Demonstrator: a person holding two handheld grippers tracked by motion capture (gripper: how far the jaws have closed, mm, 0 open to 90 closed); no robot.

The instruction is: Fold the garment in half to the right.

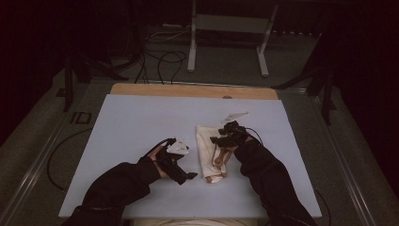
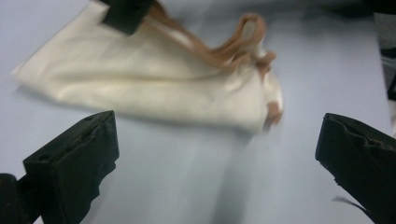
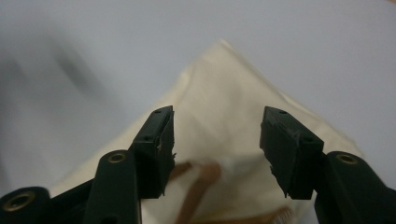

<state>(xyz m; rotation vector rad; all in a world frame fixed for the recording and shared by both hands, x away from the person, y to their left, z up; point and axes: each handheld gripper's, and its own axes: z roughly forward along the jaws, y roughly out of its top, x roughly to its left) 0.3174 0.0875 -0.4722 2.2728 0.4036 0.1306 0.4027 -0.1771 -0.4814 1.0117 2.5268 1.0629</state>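
Note:
A cream cloth bag (image 1: 209, 146) with brown drawstring cords (image 1: 219, 157) lies flat on the pale board, its mouth toward the near edge. My right gripper (image 1: 221, 140) hovers over the bag's middle. In the right gripper view its jaws (image 3: 217, 140) stand apart above the cloth (image 3: 224, 93), with a brown cord (image 3: 201, 182) beneath them and nothing pinched. My left gripper (image 1: 186, 169) sits to the left of the bag, off the cloth. Its jaws (image 2: 217, 140) are spread wide over bare board, facing the bag (image 2: 154, 88) and its looped cords (image 2: 233, 44).
The pale board (image 1: 131, 127) covers a wooden table whose far edge (image 1: 188, 90) shows bare. Beyond it lie dark floor, loose cables (image 1: 160, 61) and a metal stand's legs (image 1: 193, 47). The person's dark sleeves (image 1: 122, 183) enter from the near edge.

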